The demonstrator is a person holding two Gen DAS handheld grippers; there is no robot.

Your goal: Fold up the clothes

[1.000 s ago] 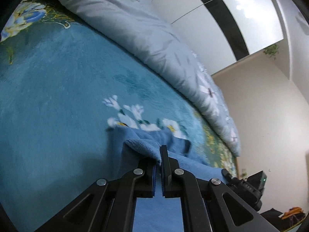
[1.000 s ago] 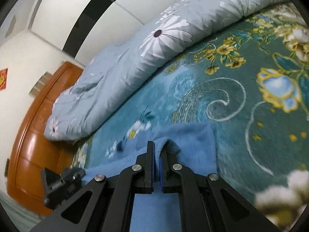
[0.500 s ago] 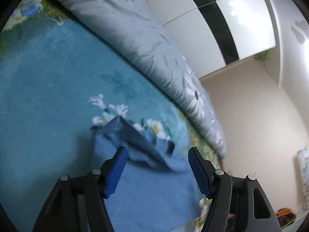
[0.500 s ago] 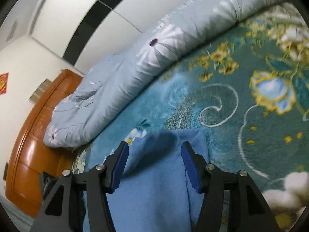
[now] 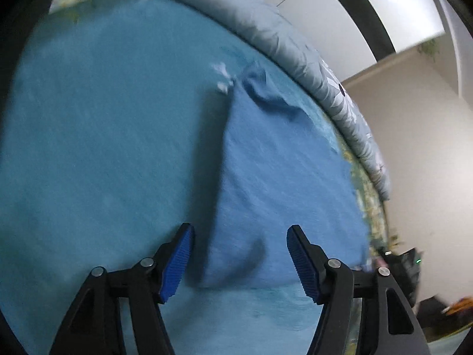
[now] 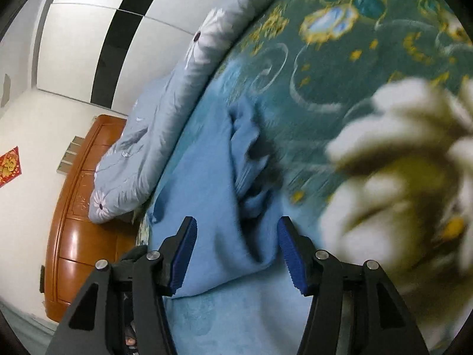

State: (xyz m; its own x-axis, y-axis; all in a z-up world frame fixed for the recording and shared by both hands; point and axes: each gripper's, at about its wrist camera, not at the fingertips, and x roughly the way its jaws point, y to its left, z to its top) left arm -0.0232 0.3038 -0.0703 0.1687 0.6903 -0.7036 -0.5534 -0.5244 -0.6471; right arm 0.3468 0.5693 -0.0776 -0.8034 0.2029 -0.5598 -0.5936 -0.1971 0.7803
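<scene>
1. Left gripper fingers are spread wide, holding nothing; the blue cloth lies on the teal bed, running up toward 12.
2. Right gripper is spread wide too, empty, with the cloth bunched at 12.
3. Quilt at 10; the blur hides the folds, probably rumpled.
</scene>
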